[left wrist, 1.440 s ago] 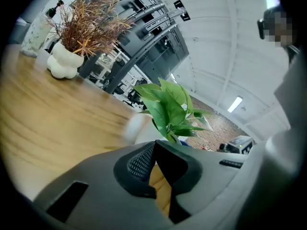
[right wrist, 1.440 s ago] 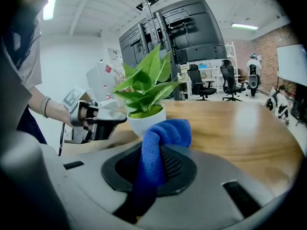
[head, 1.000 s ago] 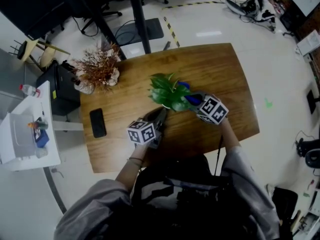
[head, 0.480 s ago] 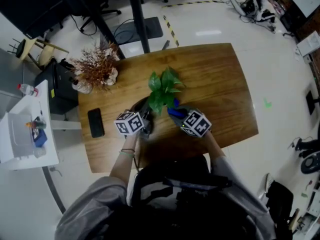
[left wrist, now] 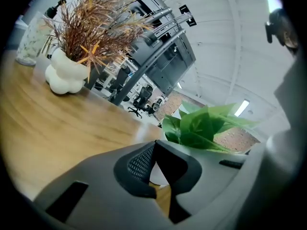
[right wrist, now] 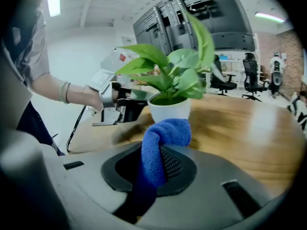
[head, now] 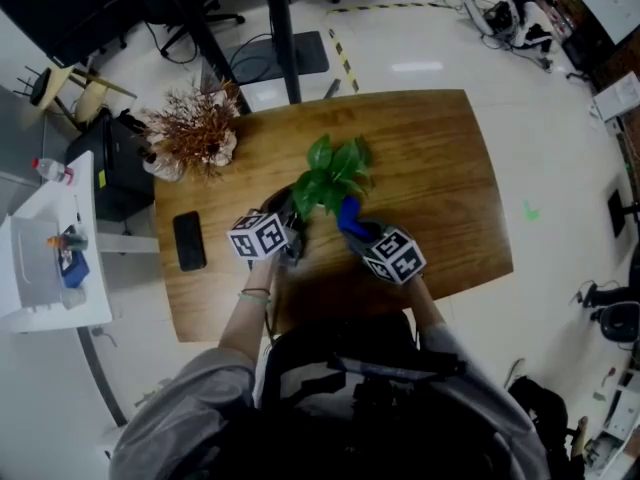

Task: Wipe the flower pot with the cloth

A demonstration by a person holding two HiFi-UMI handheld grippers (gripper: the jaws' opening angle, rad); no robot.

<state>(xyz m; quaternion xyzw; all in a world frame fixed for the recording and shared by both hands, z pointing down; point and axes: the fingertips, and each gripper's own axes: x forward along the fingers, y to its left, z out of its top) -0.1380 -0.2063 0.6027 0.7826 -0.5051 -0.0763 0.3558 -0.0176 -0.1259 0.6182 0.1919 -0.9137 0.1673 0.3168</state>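
Wooden table (head: 440, 168) fills the head view's centre. The right gripper (right wrist: 160, 159) is clamped on a blue cloth (right wrist: 160, 138), whose bunched end lies against the white flower pot (right wrist: 169, 111) at mid-table. From the pot's left, the left gripper (left wrist: 154, 164) has its jaws drawn narrow on the pot's edge. Dried grasses (head: 195, 133) stand in the upper left.

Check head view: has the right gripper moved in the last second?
Yes. Against the phone, the right gripper, holding the cloth, went from right of the flower pot to its near side, toward the front edge of the table.
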